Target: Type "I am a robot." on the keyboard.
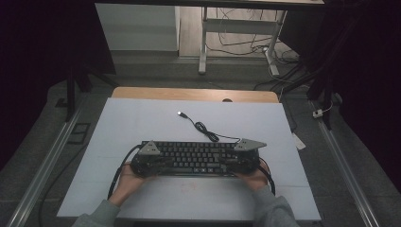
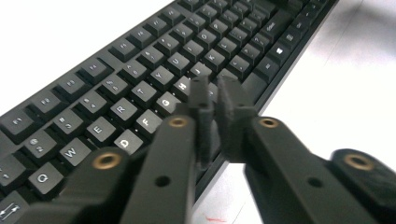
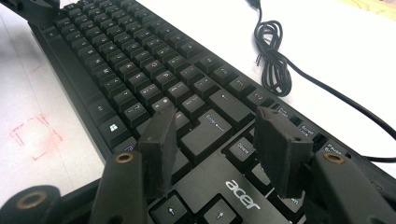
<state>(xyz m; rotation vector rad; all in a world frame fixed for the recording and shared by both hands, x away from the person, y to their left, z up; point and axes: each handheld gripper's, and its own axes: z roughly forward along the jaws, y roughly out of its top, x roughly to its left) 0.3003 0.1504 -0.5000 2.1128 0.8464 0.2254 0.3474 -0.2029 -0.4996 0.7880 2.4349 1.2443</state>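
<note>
A black Acer keyboard (image 1: 194, 158) lies flat across the near middle of the white board (image 1: 142, 118). Its black USB cable (image 1: 201, 125) runs in loose coils toward the far side. My left gripper (image 1: 156, 163) hovers over the keyboard's left end. In the left gripper view its jaws (image 2: 214, 91) stand only a narrow gap apart above the letter keys (image 2: 140, 70), with nothing between them. My right gripper (image 1: 236, 163) is over the right end. Its jaws (image 3: 212, 126) stand wide apart above the Enter and Delete keys (image 3: 210, 126) and hold nothing.
A faint red mark (image 3: 35, 133) is drawn on the board just in front of the keyboard. The coiled cable (image 3: 273, 60) lies behind the keyboard's right half. A wooden table edge (image 1: 189, 93) shows past the board, and desk legs and floor cables (image 1: 236, 42) stand farther back.
</note>
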